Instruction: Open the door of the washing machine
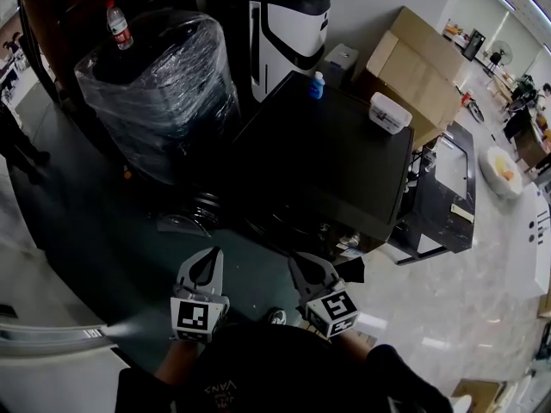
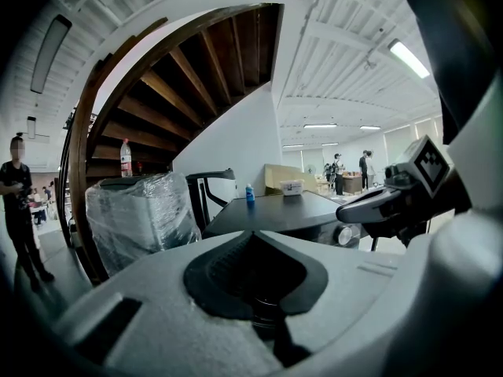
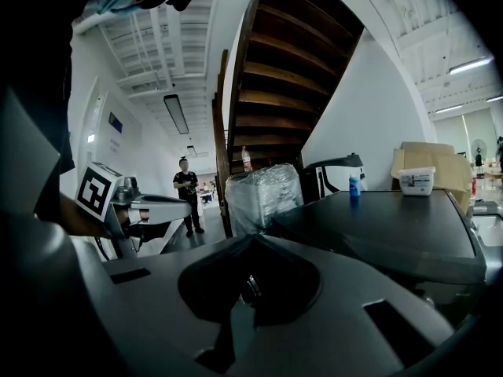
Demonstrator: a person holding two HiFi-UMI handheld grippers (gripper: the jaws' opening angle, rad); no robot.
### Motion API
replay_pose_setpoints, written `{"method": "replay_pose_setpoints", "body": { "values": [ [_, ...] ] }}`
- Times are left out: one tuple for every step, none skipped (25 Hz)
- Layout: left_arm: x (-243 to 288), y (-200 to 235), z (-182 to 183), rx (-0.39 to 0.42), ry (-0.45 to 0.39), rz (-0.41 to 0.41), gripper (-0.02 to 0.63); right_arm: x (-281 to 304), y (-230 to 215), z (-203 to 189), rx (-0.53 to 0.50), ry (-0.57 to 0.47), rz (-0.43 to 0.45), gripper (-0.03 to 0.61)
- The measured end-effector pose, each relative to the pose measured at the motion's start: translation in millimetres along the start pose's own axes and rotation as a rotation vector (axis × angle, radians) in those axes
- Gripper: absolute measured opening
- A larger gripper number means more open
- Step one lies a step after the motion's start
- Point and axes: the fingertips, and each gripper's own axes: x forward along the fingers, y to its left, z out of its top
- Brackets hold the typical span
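Observation:
The washing machine (image 1: 331, 157) is a dark box with a flat black top, standing just ahead of me. Its front face (image 1: 284, 226) lies in shadow and I cannot make out the door. In the left gripper view a round knob (image 2: 343, 235) shows on the front below the machine's top (image 2: 275, 210). My left gripper (image 1: 210, 255) and right gripper (image 1: 300, 260) hover side by side short of the front, both shut and empty. Each shows its closed tips in its own view, the left gripper (image 2: 253, 236) and the right gripper (image 3: 250, 240).
A small blue bottle (image 1: 317, 84) and a white tub (image 1: 389, 112) sit on the machine's top. A plastic-wrapped bundle (image 1: 159, 84) with a water bottle (image 1: 119, 24) on it stands to the left, under a wooden staircase (image 3: 283, 61). Cardboard boxes (image 1: 422, 58) are behind. A person (image 3: 187, 195) stands down the hall.

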Motion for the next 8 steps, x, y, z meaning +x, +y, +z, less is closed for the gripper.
{"method": "replay_pose_setpoints", "body": {
  "values": [
    [0.2, -0.2, -0.1, -0.007, -0.002, 0.002, 0.017, 0.1, -0.2, -0.1, 0.000, -0.001, -0.001, 0.005],
    [0.4, -0.4, 0.0, -0.012, -0.005, 0.003, 0.017, 0.2, -0.2, -0.4, 0.001, -0.001, -0.001, 0.005],
    [0.4, -0.3, 0.0, -0.006, -0.008, 0.003, 0.016, 0.2, 0.0, -0.6, 0.001, -0.002, -0.001, 0.005],
    [0.3, -0.2, -0.7, 0.005, -0.008, 0.001, 0.017, 0.3, 0.3, -0.9, 0.001, -0.003, -0.001, 0.005],
    [0.1, 0.0, -1.4, 0.017, -0.007, -0.001, 0.017, 0.5, 0.6, -1.1, 0.001, -0.003, -0.001, 0.005],
    [-0.1, 0.2, -2.1, 0.023, -0.007, -0.003, 0.017, 1.0, 0.9, -1.3, 0.001, -0.002, -0.001, 0.005],
    [-0.2, 0.4, -2.8, 0.024, -0.008, -0.004, 0.017, 1.5, 1.2, -1.4, 0.001, -0.002, -0.002, 0.005],
    [-0.3, 0.7, -3.5, 0.023, -0.010, -0.005, 0.017, 2.1, 1.4, -1.3, 0.001, -0.002, -0.003, 0.005]
  ]
}}
